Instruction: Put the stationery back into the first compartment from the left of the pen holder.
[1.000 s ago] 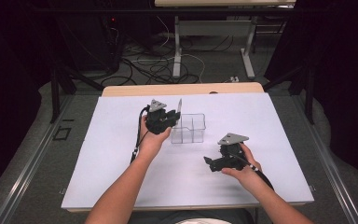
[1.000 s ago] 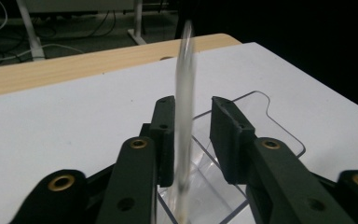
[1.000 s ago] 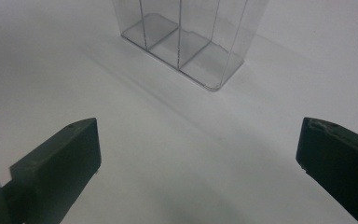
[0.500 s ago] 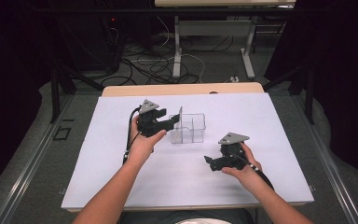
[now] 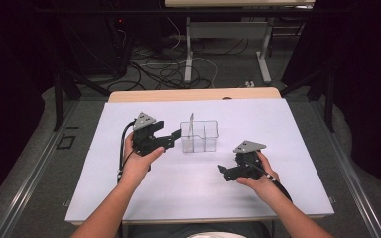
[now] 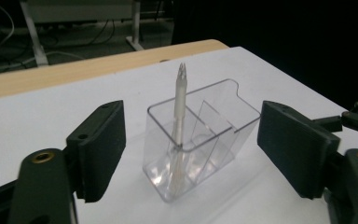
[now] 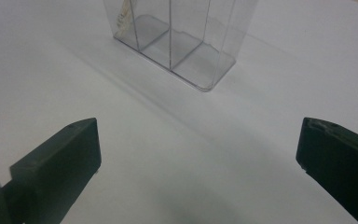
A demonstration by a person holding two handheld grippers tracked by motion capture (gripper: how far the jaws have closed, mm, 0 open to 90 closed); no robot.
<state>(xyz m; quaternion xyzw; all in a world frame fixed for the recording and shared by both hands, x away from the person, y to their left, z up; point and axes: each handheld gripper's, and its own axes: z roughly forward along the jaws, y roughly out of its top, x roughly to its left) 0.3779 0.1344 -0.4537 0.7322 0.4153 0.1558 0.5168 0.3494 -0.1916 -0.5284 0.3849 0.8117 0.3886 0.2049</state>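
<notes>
The pen (image 6: 180, 105) stands nearly upright in the end compartment of the clear organizer (image 5: 199, 136), the compartment on the side nearest the left tool (image 5: 171, 138); its tip points up past the rim, so its long axis runs almost straight up from the desk (image 5: 297, 124), with a slight lean. In the left gripper view the pen shows between the two black jaws but farther off, with nothing touching it. The organizer itself sits on the white sheet near the middle of the desk, its length running across from left to right, its three compartments divided by clear walls, the other two holding nothing that can be made out. From the left tool, the pen lies straight ahead along the jaws and just beyond them; that tool's jaws have just been opening, they stand well apart, and nothing is between the pads. The right tool (image 5: 225, 172) lies nearer the person and well apart from the organizer, which shows ahead of it in the right gripper view; its jaws are spread wide too, over bare desk. The left hand is plainly the nearer one. Any coming move on the pen would likely need a grip from the side, across its upright shaft.
</notes>
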